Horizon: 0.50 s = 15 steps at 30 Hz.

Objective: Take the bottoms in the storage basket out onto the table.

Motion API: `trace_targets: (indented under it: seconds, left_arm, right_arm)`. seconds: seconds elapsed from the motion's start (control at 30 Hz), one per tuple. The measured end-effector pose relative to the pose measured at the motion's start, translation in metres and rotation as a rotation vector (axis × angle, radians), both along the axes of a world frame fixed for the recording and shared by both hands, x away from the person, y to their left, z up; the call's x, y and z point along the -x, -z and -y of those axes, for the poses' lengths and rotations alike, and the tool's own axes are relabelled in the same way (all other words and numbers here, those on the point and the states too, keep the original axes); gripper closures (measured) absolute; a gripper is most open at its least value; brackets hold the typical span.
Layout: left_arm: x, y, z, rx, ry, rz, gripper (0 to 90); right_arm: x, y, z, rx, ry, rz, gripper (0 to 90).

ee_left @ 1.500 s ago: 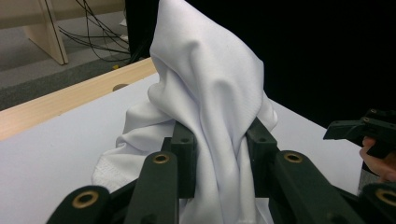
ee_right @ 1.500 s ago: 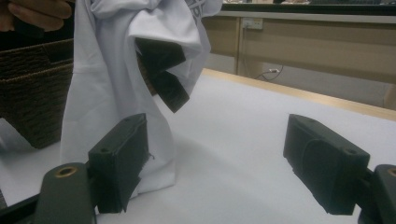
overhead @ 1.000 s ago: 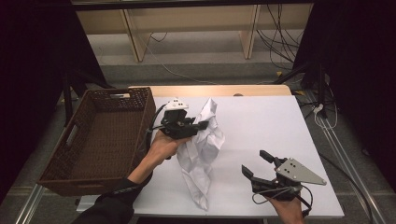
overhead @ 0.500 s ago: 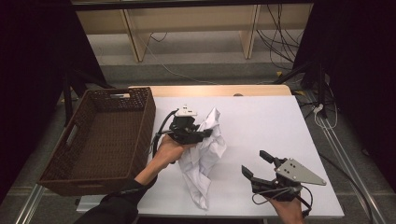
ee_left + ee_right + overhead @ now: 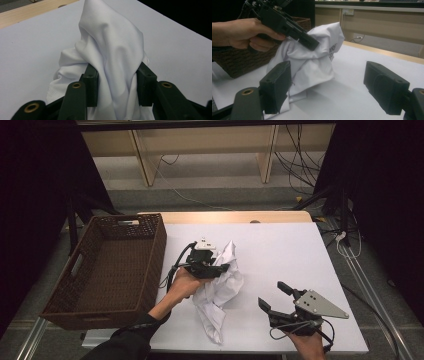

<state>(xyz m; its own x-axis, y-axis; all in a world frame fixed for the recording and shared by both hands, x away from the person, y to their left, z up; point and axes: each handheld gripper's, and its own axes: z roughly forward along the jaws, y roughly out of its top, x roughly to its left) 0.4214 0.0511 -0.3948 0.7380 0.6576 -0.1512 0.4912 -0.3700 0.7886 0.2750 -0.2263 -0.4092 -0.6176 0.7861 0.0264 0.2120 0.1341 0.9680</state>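
The white garment [image 5: 220, 287] lies crumpled just right of the wicker basket [image 5: 107, 270], its bunched top between the left tool's [image 5: 216, 268] just-loosening jaws, while the released right tool [image 5: 272, 296] waits farther right.

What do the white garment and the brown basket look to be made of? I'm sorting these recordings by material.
White garment: it looks like thin, soft woven or knit fabric, matte with a faint sheen; it creases and bunches between the left gripper's pads. Dark print shows on one fold, too small to read.
Brown basket: woven wicker or rattan by its look, or a plastic imitation; ribbed weave, dark matte brown, with cut-out handles.
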Motion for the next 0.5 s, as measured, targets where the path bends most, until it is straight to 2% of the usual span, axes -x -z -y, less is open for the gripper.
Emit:
trace_targets:
  seconds: [0.13, 0.5]
  left_arm:
    - [0.0003, 0.0026, 0.002, -0.024, 0.009, 0.003, 57.4]
    - [-0.001, 0.0073, 0.0006, -0.036, 0.011, -0.01, 57.6]
  right_arm:
    - [-0.0002, 0.0004, -0.0004, 0.002, -0.002, -0.001, 23.3]
    - [0.0, 0.0009, -0.0012, 0.0, -0.008, -0.004, 23.4]
